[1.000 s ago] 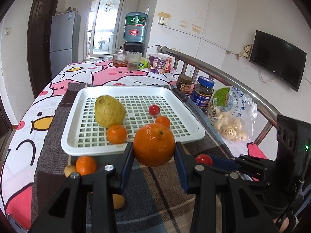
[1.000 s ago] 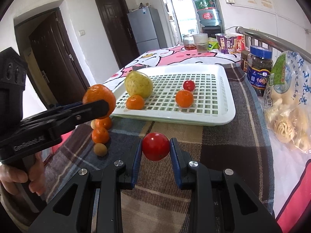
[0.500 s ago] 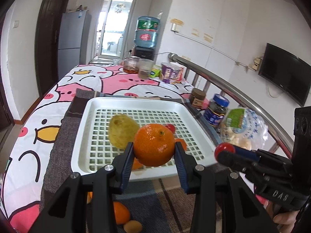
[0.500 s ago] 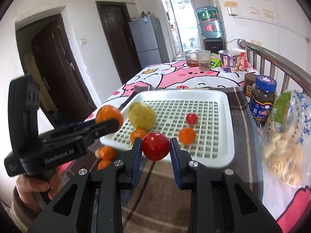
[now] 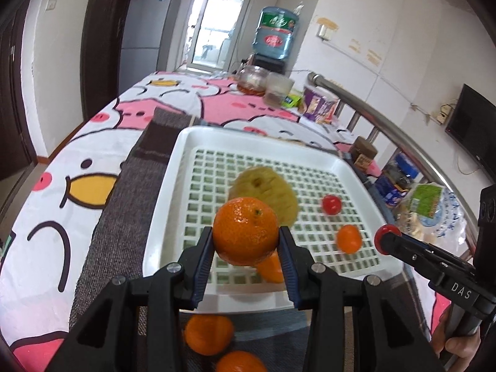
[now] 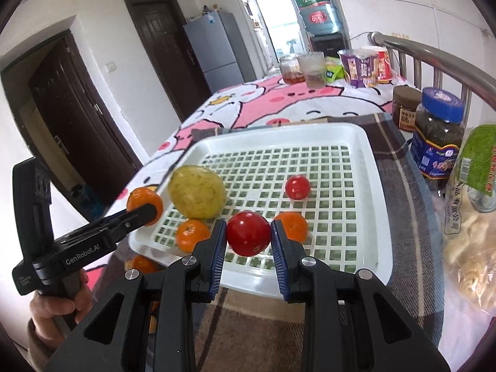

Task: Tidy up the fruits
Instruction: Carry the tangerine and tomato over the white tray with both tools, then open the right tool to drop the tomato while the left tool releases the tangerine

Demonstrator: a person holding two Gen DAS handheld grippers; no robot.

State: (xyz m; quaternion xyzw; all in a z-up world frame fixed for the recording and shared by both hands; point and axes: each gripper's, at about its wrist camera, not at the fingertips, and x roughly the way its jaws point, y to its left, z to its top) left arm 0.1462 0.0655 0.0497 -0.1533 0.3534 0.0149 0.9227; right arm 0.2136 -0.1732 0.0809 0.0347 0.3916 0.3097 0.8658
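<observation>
My left gripper is shut on a large orange and holds it above the near left edge of the white slatted tray. My right gripper is shut on a red tomato above the tray's near edge. In the tray lie a yellow-green pear, a small red tomato and two small oranges. Two more oranges lie on the cloth below the left gripper.
Jars, a noodle bag and a metal rail line the right side. Cups and snack tubs stand at the table's far end. A plaid cloth covers the table under the tray.
Both grippers have risen and moved forward over the tray's near edge, each still holding its fruit. The left gripper has shifted toward the tray's left side.
</observation>
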